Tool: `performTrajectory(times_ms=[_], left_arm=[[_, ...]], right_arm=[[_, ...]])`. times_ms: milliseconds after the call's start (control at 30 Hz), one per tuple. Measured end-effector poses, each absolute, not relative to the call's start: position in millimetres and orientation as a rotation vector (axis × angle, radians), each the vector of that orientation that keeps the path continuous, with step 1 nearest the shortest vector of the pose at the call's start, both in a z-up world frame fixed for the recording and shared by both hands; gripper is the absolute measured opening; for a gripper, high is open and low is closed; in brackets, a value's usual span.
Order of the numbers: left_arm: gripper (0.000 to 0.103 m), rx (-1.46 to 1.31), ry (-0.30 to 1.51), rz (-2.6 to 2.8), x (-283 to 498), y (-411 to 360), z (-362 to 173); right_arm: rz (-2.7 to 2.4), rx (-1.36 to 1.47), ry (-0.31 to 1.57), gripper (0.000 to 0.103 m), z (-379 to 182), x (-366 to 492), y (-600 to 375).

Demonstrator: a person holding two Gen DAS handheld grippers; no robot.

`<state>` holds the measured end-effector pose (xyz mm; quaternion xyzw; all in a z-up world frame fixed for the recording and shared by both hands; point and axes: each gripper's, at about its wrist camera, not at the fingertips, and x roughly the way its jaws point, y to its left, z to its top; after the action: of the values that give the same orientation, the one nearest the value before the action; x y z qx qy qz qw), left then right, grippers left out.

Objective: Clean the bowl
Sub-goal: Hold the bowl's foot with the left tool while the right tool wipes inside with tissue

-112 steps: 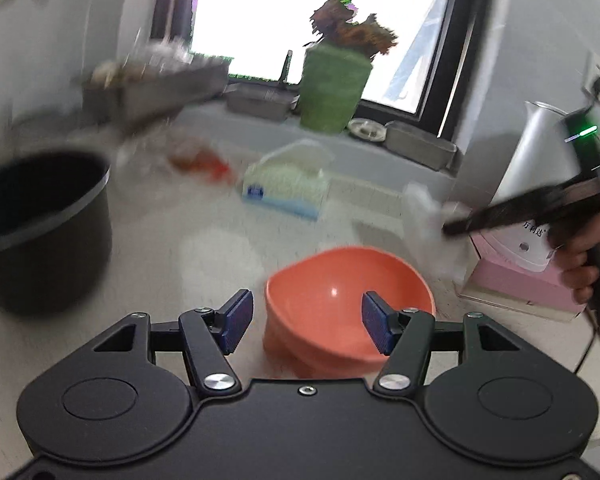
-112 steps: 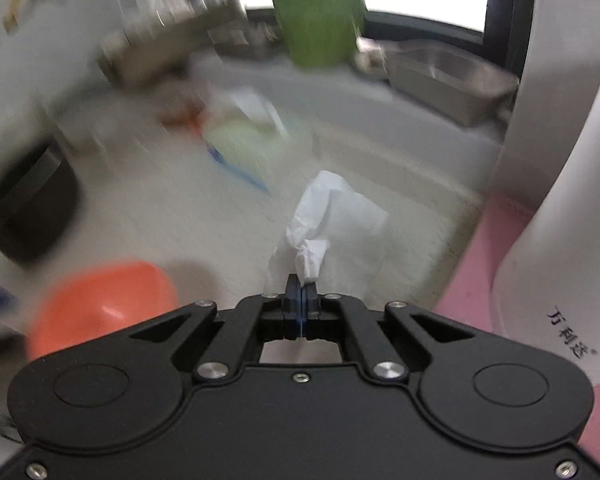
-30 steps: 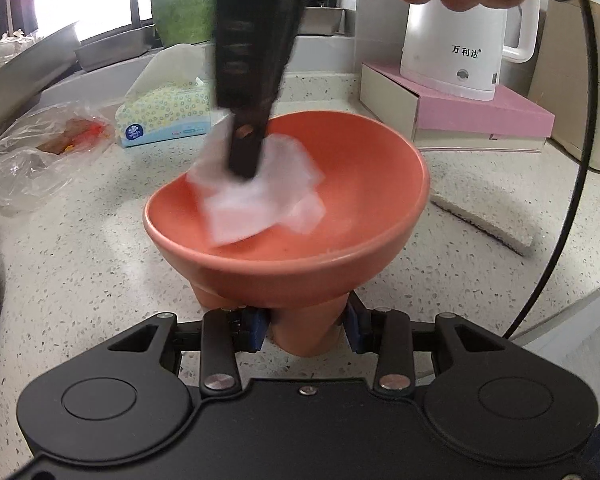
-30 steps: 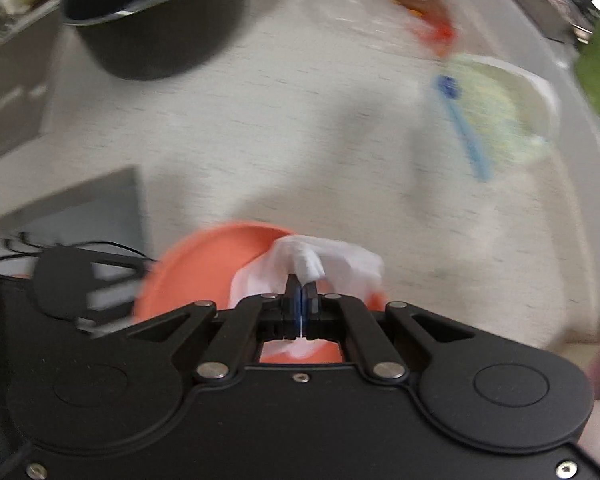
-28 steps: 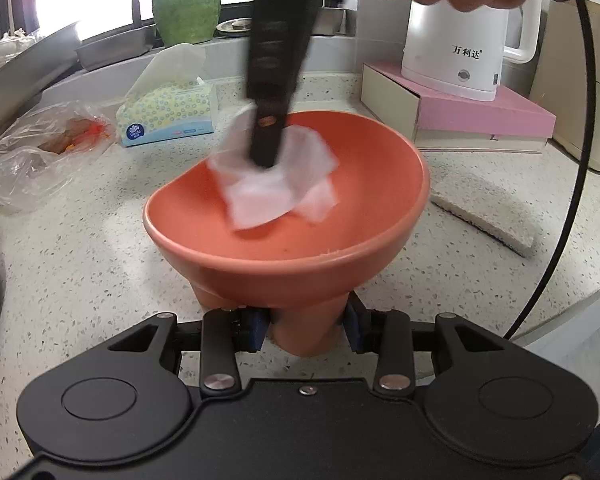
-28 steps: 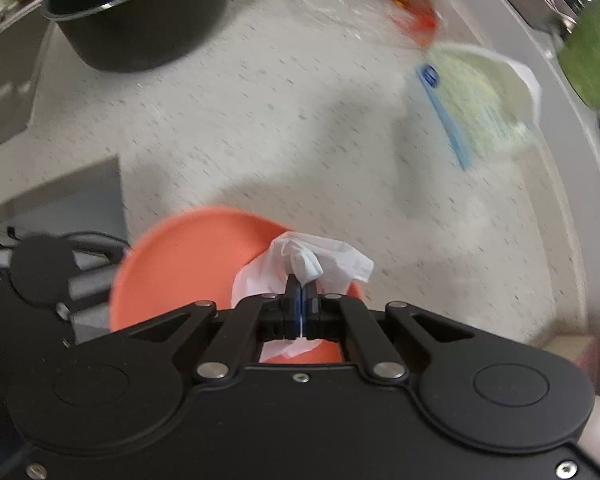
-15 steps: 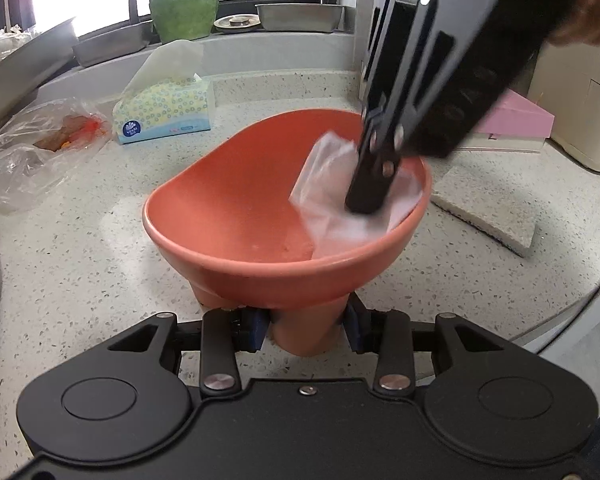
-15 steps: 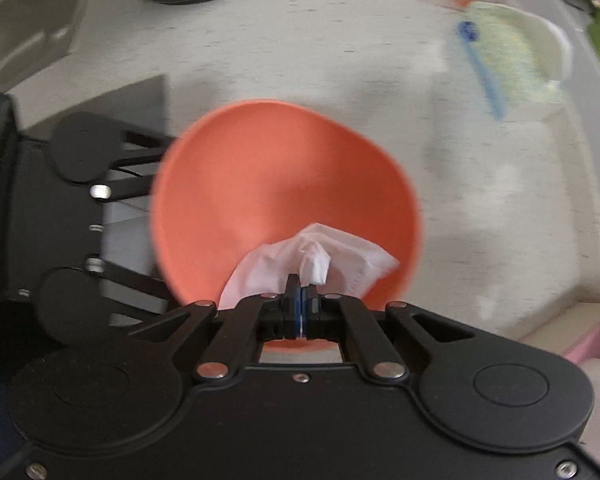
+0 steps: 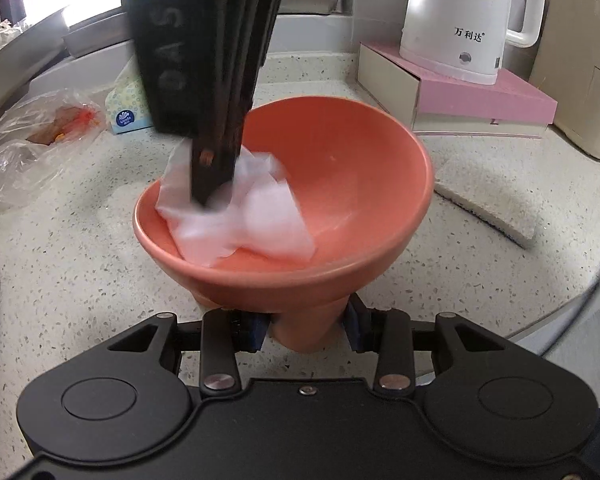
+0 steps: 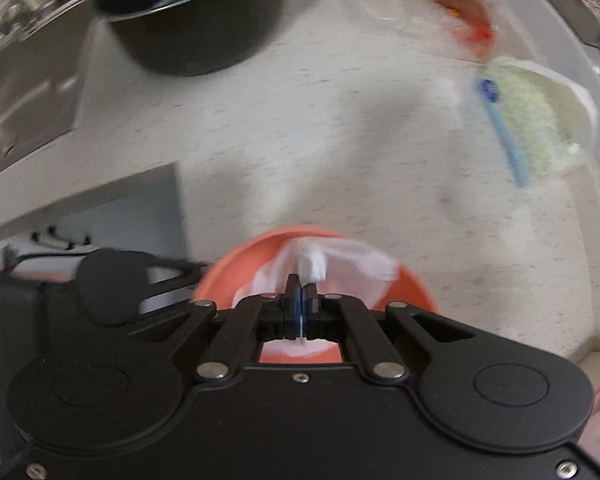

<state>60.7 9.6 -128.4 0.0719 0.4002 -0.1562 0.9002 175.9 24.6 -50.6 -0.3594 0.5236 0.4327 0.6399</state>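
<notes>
Now left gripper [image 9: 306, 330] clamping bowl [image 9: 340, 168] foot, right gripper [image 9: 212, 196] inside, pinching tissue [image 9: 260, 216]

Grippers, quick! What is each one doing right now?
Left gripper: closed on the foot of the orange bowl.
Right gripper: shut on the white tissue, inside the bowl.

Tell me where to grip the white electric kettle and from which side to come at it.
Grip the white electric kettle by its loop handle, which juts out on the right in the left wrist view. Come in level from that side, jaws across the handle: the body looks too wide and smooth to clamp.
</notes>
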Motion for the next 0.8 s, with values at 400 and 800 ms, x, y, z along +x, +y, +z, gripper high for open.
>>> performTrajectory(times_ms=[400, 800], left_arm=[[0.038, 0.147, 0.841, -0.319, 61, 10, -128], [0.038, 0.147, 0.847, -0.303, 62, 7, -128]], right_arm=[[0.953, -0.894, 1.238, 0.001, -69, 162, -26], [1.038, -0.725, 1.216, 0.001, -64, 148, 22]])
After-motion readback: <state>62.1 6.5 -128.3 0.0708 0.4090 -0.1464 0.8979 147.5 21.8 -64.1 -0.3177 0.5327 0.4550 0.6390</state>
